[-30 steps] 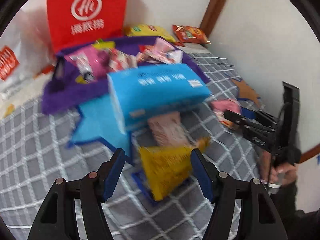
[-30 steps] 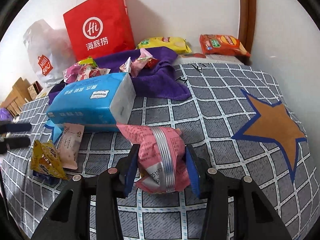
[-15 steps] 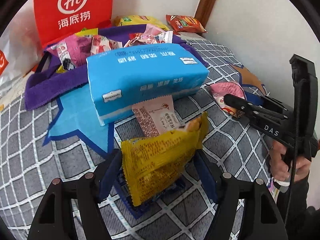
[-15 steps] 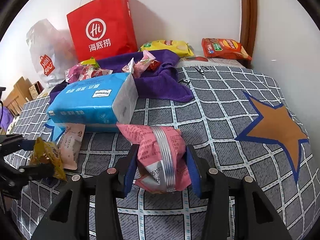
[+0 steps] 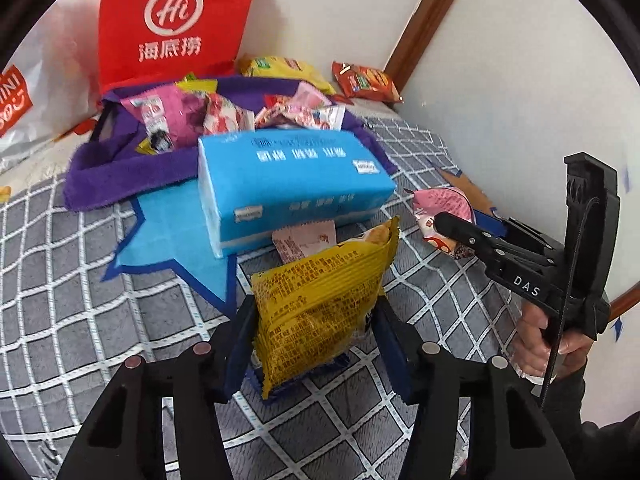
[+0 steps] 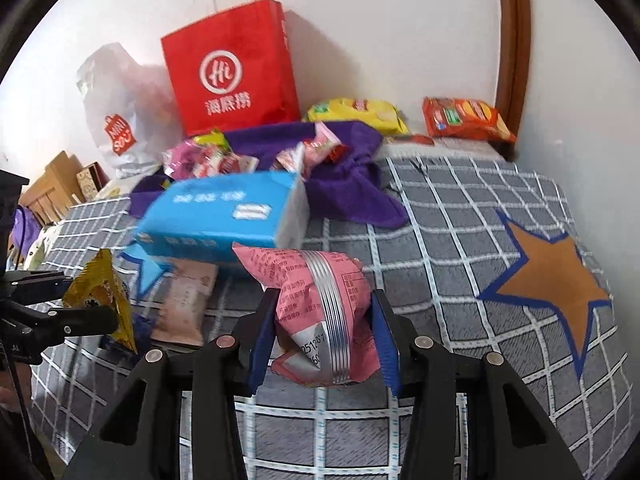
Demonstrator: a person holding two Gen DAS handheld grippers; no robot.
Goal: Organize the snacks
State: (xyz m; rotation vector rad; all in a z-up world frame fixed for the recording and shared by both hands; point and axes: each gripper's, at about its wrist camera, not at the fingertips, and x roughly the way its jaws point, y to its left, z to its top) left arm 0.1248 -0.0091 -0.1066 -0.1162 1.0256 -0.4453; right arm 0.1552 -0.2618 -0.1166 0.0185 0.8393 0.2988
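The left gripper (image 5: 312, 340) is squeezing the yellow snack bag (image 5: 316, 304) above the bed (image 5: 60, 280). The right gripper (image 6: 326, 340) is pinching the pink snack bag (image 6: 320, 304) around its middle. Both bags are looking light, soft and crinkly, so gentle holding is best.

Both grippers are closed on something right now. The left black two-finger gripper with blue pads (image 5: 312, 344) has its jaws pinched against the sides of a yellow crinkly snack packet (image 5: 320, 308), which sticks up toward 12 o'clock between the fingers. The right black two-finger gripper with blue pads (image 6: 324, 340) squeezes a pink foil snack bag (image 6: 320, 312) the same way. In the left wrist view, the right gripper sits at 3 o'clock, with the person's bare hand (image 5: 552, 340) wrapped around its handle.
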